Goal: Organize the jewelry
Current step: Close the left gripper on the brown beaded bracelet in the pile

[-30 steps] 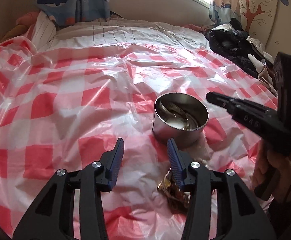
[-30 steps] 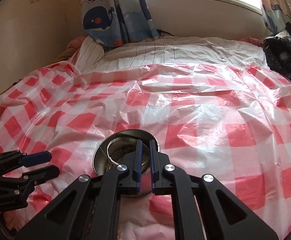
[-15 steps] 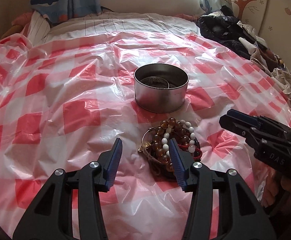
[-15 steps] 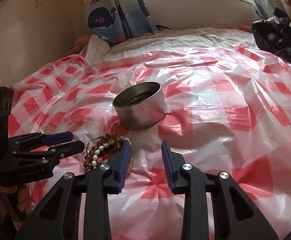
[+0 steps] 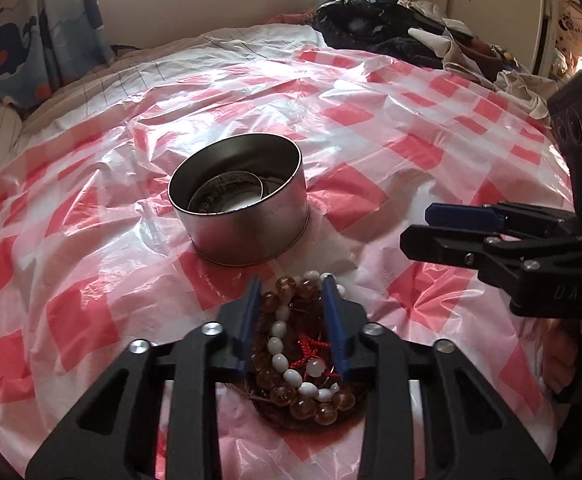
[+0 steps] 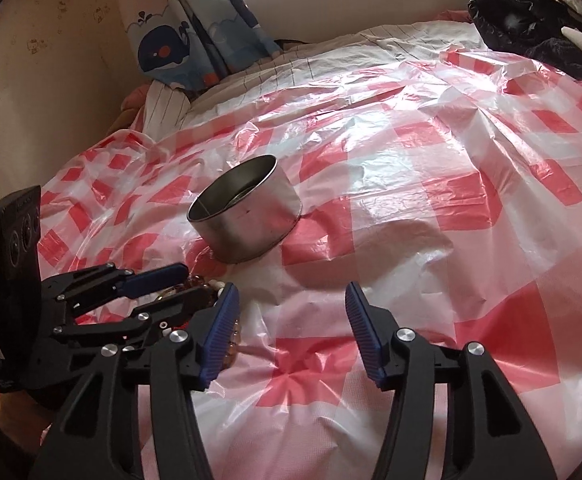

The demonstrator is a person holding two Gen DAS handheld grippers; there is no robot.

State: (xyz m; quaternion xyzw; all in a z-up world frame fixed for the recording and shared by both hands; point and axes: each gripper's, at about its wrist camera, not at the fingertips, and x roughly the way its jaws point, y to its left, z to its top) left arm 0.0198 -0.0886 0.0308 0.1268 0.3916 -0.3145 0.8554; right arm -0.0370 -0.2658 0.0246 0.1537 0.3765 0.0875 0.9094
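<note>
Open sheet [image 6: 431, 208] right of tin [image 6: 247, 216]; beads [image 5: 295, 344] before it.

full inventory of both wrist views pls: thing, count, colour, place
round tin: one, silver metal, mid-sheet, open; a ring-shaped piece lies inside
bead bracelets: a tangled pile, count unclear; amber-brown and white beads, red cord; just in front of the tin
plastic sheet: one, red and white check, spread over the bed
striped bedding: white, beyond the sheet
whale curtain: blue, by the window
clothes heap: dark, far right corner
left hand-held gripper: black, blue pads, jaws just been closing around the pile
right hand-held gripper: black, blue pads, jaws just been opening, nothing between them, right of the pile
</note>
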